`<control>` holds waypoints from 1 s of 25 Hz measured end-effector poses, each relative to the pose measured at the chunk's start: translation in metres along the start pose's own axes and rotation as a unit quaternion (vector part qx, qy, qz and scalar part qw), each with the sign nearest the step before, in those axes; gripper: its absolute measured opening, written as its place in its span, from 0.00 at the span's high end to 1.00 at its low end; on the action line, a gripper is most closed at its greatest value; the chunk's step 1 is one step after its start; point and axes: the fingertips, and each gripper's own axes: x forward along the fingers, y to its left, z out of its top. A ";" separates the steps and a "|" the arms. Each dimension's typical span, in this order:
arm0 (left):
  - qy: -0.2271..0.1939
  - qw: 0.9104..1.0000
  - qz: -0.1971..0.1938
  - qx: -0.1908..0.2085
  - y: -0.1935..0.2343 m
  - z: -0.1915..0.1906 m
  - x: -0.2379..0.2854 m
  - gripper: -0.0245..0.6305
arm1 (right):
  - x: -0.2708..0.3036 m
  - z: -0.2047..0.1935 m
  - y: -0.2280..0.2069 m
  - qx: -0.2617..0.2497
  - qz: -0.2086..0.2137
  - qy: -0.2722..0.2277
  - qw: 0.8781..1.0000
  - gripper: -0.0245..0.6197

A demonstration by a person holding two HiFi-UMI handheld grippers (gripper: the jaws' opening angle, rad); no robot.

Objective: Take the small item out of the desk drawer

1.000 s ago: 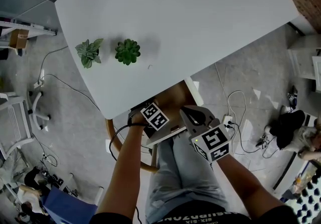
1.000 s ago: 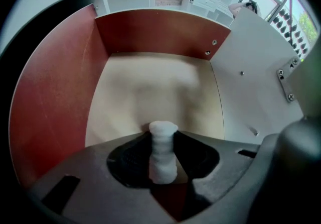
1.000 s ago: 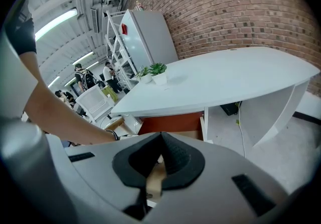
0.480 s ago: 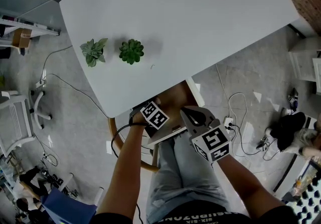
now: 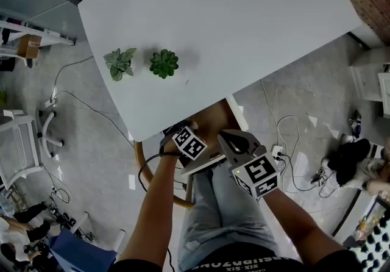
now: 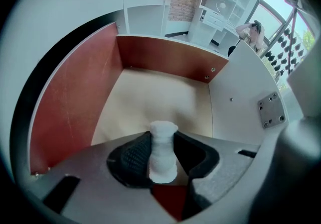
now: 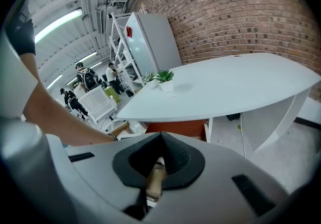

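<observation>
The desk drawer (image 6: 160, 92) stands pulled out, with red-brown walls and a pale bare floor. My left gripper (image 6: 163, 141) is inside it, shut on a small white ribbed item (image 6: 163, 152) that stands upright between the dark pads. In the head view the left gripper (image 5: 186, 141) sits at the desk's near edge over the open drawer (image 5: 213, 118). My right gripper (image 5: 234, 141) hovers just right of it above the person's lap, its jaws shut with nothing between them. From the right gripper view (image 7: 159, 140) the drawer (image 7: 175, 128) shows under the desk.
The white desk (image 5: 244, 33) carries two small potted plants (image 5: 120, 62) (image 5: 163, 63) near its left end. A wooden chair (image 5: 152, 179) is under the person. Cables (image 5: 286, 143) lie on the grey floor. People and shelving (image 7: 115, 72) stand far off.
The head view has drifted a little, so the desk and plants sit slightly further right. Both grippers keep their places, and the left still holds the white item.
</observation>
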 end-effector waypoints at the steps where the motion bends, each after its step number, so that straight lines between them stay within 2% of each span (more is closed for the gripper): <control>1: -0.001 1.000 0.000 -0.002 -0.001 0.000 -0.002 0.74 | -0.001 0.001 0.001 -0.001 0.000 -0.001 1.000 0.97; 8: -0.015 1.000 -0.003 -0.020 -0.006 -0.001 -0.011 0.74 | -0.003 0.004 0.010 -0.004 0.001 -0.003 1.000 0.97; 14: -0.030 0.998 -0.005 -0.053 -0.007 -0.001 -0.020 0.75 | -0.005 0.008 0.019 -0.010 0.004 -0.006 1.000 0.97; 25: -0.063 0.993 0.009 -0.102 -0.010 -0.006 -0.063 0.75 | -0.025 0.024 0.039 -0.015 0.001 -0.017 1.000 0.97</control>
